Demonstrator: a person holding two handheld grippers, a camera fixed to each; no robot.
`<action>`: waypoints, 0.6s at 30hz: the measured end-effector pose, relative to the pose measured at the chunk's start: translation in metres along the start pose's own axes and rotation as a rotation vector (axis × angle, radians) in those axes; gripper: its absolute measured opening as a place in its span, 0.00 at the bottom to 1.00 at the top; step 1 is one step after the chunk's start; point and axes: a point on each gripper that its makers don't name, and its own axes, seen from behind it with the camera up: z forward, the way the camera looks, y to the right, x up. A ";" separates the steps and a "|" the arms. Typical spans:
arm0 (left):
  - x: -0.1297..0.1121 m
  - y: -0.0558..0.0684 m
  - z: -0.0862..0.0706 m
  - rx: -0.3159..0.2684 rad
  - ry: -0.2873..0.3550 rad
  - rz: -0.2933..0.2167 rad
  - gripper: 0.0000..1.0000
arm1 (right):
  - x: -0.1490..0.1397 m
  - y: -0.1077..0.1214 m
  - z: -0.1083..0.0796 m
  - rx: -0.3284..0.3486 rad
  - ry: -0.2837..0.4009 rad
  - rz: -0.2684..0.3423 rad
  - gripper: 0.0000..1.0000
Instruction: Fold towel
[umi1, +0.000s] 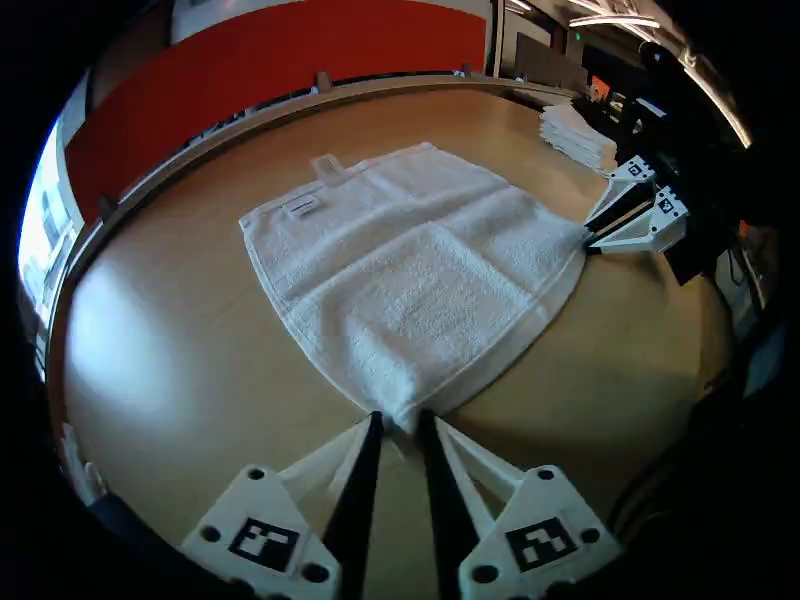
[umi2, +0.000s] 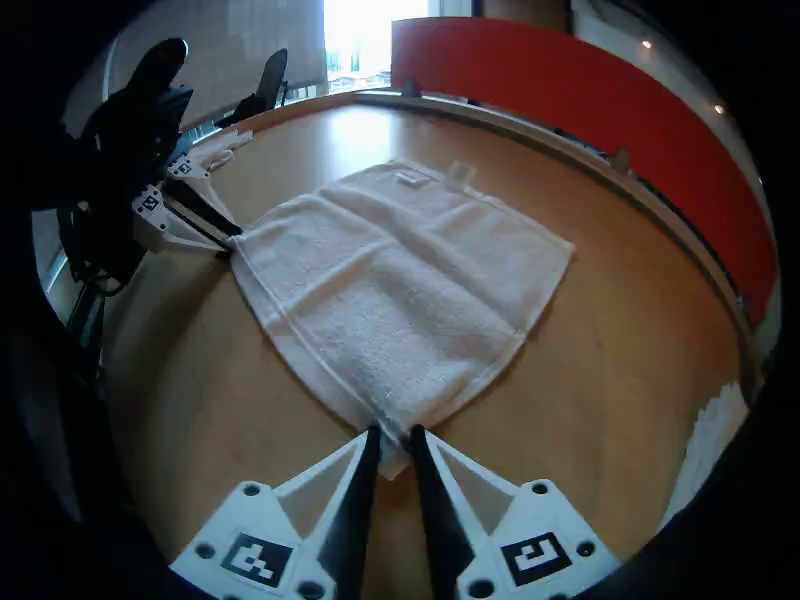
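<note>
Two adjacent corners of the white towel (umi1: 400, 270), which lies spread flat on the wooden table (umi1: 180, 380), are each pinched between closed fingers, one corner by the left gripper (umi1: 400, 420) and the neighbouring corner by the right gripper (umi2: 390, 435).

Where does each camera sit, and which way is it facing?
Left gripper view: rides the left gripper, facing across the towel toward the red panel; its own jaws pinch a corner.
Right gripper view: rides the right gripper, facing across the towel toward the window; its own jaws pinch another corner.
Shared: the towel, the table, and the opposite gripper at a side corner.
</note>
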 end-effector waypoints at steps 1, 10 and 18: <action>0.000 0.001 0.000 0.003 -0.002 -0.005 0.19 | 0.000 -0.001 0.000 0.001 -0.001 0.002 0.20; 0.009 0.003 -0.007 0.005 0.001 -0.057 0.12 | 0.011 0.003 -0.007 -0.036 0.019 0.008 0.18; 0.040 -0.005 -0.037 0.034 0.061 -0.099 0.11 | 0.040 0.013 -0.030 -0.064 0.082 0.012 0.18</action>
